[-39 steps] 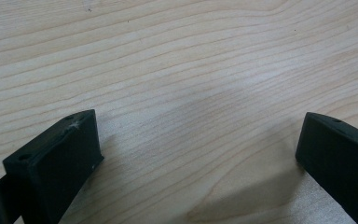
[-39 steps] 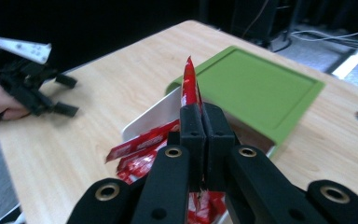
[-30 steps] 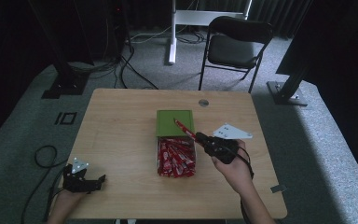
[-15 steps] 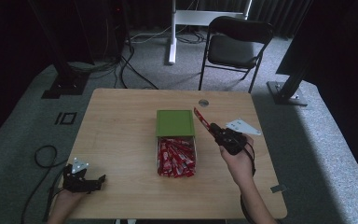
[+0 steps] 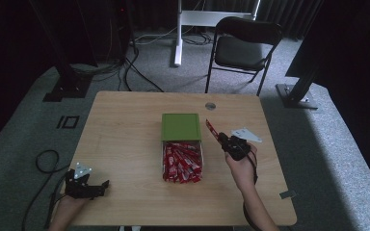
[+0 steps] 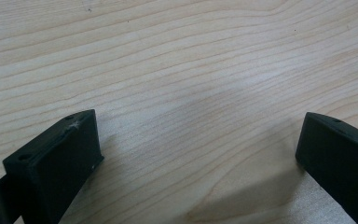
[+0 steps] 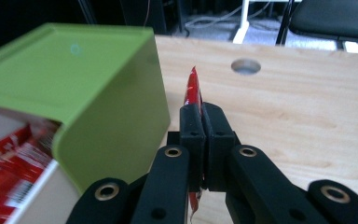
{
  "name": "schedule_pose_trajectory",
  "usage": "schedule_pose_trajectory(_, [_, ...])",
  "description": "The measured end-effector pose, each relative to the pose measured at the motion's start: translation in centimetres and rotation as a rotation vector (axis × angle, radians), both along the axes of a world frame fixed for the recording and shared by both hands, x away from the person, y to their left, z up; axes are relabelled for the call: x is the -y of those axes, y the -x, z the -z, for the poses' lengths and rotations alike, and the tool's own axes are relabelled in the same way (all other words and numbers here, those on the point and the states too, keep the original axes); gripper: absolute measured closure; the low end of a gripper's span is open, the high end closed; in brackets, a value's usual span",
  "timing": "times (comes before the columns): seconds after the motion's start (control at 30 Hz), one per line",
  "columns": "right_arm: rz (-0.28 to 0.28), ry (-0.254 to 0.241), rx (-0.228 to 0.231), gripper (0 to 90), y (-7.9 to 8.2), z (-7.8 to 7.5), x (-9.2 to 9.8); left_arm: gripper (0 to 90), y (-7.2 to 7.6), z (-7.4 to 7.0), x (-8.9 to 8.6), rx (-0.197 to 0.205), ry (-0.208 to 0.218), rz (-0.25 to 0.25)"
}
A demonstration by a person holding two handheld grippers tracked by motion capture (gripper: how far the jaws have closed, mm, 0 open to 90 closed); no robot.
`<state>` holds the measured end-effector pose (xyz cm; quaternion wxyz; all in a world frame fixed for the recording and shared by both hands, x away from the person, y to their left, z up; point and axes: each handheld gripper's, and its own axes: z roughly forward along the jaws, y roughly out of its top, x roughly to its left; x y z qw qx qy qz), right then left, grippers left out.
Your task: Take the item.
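Right gripper [image 7: 200, 126]: fingers [image 7: 191, 140] clamped on red packet [image 7: 193, 91], packet poking out past tips, above table [image 5: 125, 125]. Green lid [image 7: 74, 79] just left of fingers, box [image 5: 201, 156] of packets under it. Step: carrying packet off, beside box. Next: lower onto bare table, release. Left gripper [image 6: 196, 154]: fingers [image 6: 56, 154] spread wide, empty, over bare table.

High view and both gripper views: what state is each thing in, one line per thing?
Right gripper: shut on red packet, beside the box.
Red packet: pinched on edge, sticking out past the jaws.
Left gripper: open, nothing between the jaws, low over the table.
Green lid: slid back, box half uncovered.
Box: open, packed with red packets.
Chair: unoccupied.
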<state>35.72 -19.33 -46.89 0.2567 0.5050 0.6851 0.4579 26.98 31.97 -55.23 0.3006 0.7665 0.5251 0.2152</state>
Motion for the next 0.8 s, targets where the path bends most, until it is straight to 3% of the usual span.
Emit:
schedule_pose_trajectory(0.23, [0.018, -0.035, -0.033, 88.6, -1.1, 2.2, -0.4, 0.6, 0.0, 0.0, 0.0, 0.0, 0.0, 0.0])
schedule_pose_trajectory(0.37, [0.042, -0.009, -0.025, 88.5, -1.6, 3.3, -0.7, 0.6, 0.0, 0.0, 0.0, 0.0, 0.0, 0.0])
schedule_pose_trajectory(0.57, [0.054, 0.041, -0.064, 88.4, -2.1, 5.5, -1.2, 0.7, 0.0, 0.0, 0.0, 0.0, 0.0, 0.0])
schedule_pose_trajectory(0.8, [0.051, 0.054, -0.136, 88.0, -2.4, 7.3, -1.5, 0.6, 0.0, 0.0, 0.0, 0.0, 0.0, 0.0])
